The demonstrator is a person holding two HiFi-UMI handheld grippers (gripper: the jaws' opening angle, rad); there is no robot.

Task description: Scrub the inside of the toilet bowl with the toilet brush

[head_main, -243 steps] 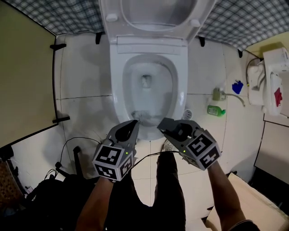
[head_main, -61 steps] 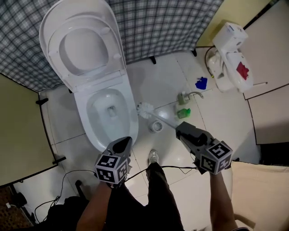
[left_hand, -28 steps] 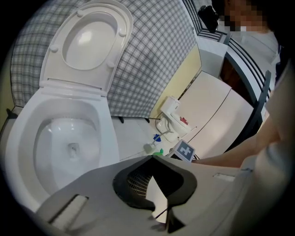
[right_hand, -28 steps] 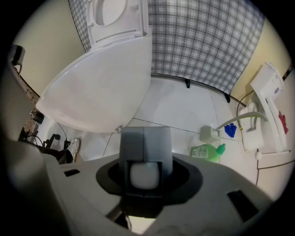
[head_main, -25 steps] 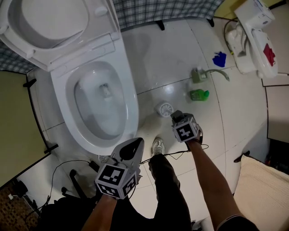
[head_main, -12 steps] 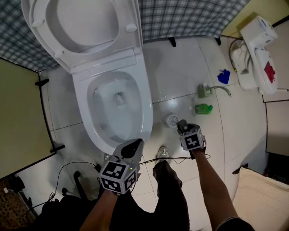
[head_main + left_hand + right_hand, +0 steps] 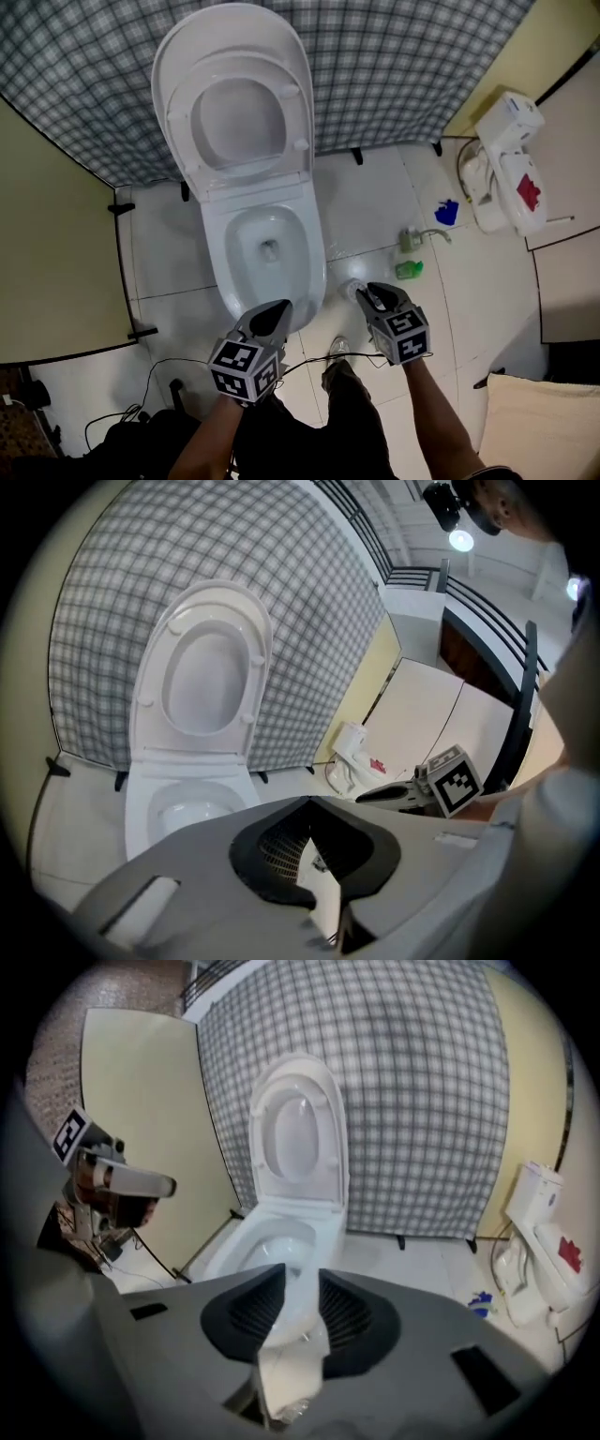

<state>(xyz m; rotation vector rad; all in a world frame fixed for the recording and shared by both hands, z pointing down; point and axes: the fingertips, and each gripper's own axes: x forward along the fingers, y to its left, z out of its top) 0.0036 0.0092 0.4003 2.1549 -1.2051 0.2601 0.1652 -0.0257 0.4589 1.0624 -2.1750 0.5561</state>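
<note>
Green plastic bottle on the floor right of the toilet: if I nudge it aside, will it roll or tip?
The small green plastic bottle appears to lie on its side on glossy white floor tiles, so a nudge would probably slide or roll it, not tip it. It looks small, so likely light; how full it is cannot be told.

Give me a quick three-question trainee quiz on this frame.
1. True or false: the toilet seat is down over the bowl.
2. In the head view, the green bottle sits on which side of the bowl? A left, B right, C behind.
3. What is between the right tongs?
Key: 1 false, the seat is raised. 2 B. 3 Nothing; the tongs are closing on air.
</note>
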